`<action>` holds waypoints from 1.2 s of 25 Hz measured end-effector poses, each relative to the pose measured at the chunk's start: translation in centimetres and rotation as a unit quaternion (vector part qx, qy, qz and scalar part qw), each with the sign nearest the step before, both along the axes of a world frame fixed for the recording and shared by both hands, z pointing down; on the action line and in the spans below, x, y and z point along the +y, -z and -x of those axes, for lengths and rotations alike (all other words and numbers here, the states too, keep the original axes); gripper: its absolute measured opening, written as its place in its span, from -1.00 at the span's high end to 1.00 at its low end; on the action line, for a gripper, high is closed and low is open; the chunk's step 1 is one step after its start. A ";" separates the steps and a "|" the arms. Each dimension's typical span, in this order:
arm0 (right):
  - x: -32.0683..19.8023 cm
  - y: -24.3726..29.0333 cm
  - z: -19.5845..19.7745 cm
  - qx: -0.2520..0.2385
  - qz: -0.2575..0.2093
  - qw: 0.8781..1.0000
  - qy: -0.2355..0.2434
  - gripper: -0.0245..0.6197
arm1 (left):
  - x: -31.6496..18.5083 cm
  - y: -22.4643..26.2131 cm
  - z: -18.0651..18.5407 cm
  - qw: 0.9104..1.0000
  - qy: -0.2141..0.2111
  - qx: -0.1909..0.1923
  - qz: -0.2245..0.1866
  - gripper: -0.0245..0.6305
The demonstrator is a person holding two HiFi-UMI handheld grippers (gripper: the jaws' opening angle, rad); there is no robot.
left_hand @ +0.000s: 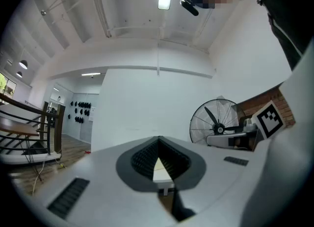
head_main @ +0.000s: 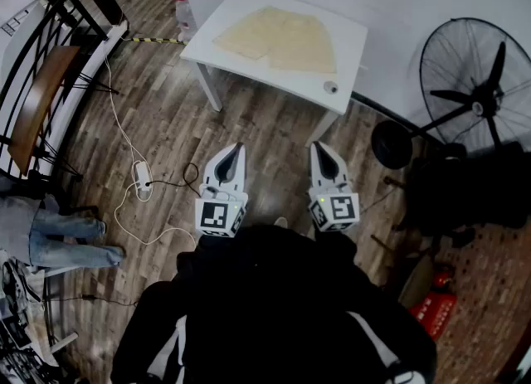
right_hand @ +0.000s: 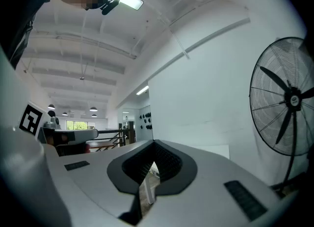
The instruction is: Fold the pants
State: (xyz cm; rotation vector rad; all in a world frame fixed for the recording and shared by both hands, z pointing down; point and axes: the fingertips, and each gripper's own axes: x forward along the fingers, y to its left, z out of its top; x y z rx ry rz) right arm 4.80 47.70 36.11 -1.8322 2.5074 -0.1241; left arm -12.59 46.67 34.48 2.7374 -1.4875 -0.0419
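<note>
Beige pants [head_main: 280, 37] lie spread flat on a white table [head_main: 325, 89] at the far side of the room in the head view. My left gripper [head_main: 238, 148] and right gripper [head_main: 317, 148] hover side by side over the wooden floor, well short of the table, both shut and empty. The left gripper view shows its closed jaws level, with the table [left_hand: 160, 174] seen through the slit. Closed jaws fill the right gripper view too, a table leg [right_hand: 147, 191] showing between them.
A large black standing fan [head_main: 469, 84] stands right of the table. A small round object [head_main: 331, 87] sits on the table's near corner. A cable and power strip [head_main: 142, 177] lie on the floor at left, near a railing [head_main: 50, 59]. A red item [head_main: 438, 303] sits lower right.
</note>
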 end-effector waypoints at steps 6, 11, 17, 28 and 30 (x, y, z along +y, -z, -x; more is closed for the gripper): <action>-0.8 0.5 -0.1 0.008 -0.017 1.000 0.010 0.94 | -0.9 0.6 -1.2 1.000 -0.011 0.000 -0.013 0.93; -1.3 1.4 -0.9 0.018 -0.033 0.999 0.032 0.94 | -1.1 0.5 -2.6 1.000 0.003 0.005 -0.007 0.93; -3.2 1.4 -1.4 0.006 -0.038 0.999 0.039 0.94 | -2.4 0.2 -3.9 1.000 0.019 0.008 -0.004 0.93; -14.1 -3.2 -1.5 0.030 -0.009 0.999 0.045 0.94 | -13.5 -4.9 -4.9 1.000 0.013 -0.011 0.020 0.93; -17.1 -3.8 -0.7 0.033 -0.009 0.998 0.048 0.94 | -16.4 -5.8 -4.3 1.000 0.013 -0.007 0.024 0.93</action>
